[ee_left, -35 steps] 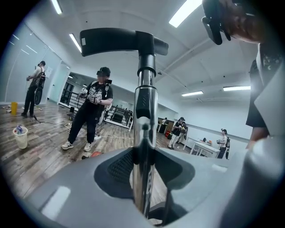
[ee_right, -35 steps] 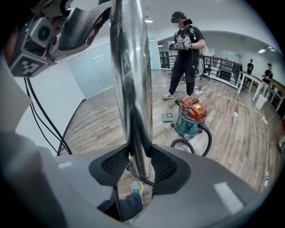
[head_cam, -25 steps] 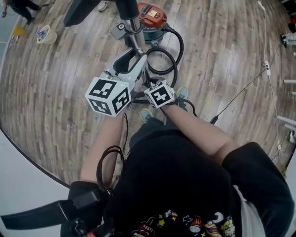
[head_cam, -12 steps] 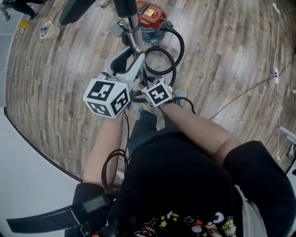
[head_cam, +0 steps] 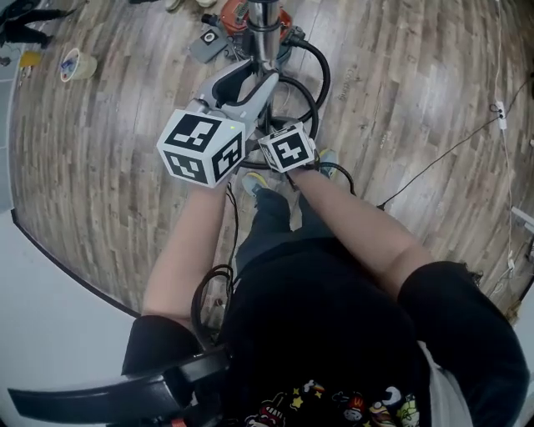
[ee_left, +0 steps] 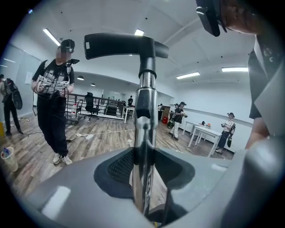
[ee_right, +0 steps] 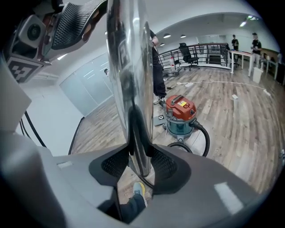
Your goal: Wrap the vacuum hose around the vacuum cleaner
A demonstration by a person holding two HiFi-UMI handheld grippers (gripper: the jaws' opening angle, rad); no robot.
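Observation:
The vacuum cleaner [head_cam: 242, 12], a teal drum with a red lid [ee_right: 180, 116], stands on the wood floor ahead of the person's feet. Its black hose [head_cam: 315, 77] lies in loose loops beside it on the floor [ee_right: 205, 136]. A chrome wand tube [head_cam: 265, 33] rises steeply, and a black floor nozzle [ee_left: 124, 44] caps its far end. My left gripper [ee_left: 143, 167] is shut on the tube [ee_left: 144, 129], higher up. My right gripper [ee_right: 138, 167] is shut on the same tube [ee_right: 129, 89], lower down. Both marker cubes sit side by side in the head view, left [head_cam: 203, 148] and right [head_cam: 288, 152].
A tape roll [head_cam: 71, 63] lies far left on the floor. Thin cables [head_cam: 434, 158] and a white power strip [head_cam: 499, 108] run at the right. A small grey part [head_cam: 209, 37] lies by the vacuum. People [ee_left: 55, 89] and tables [ee_left: 207, 131] stand further off in the room.
The tube now stands more upright and further right in the head view. Both grippers rose slightly with it and kept their hold. The vacuum sits nearer the top edge.

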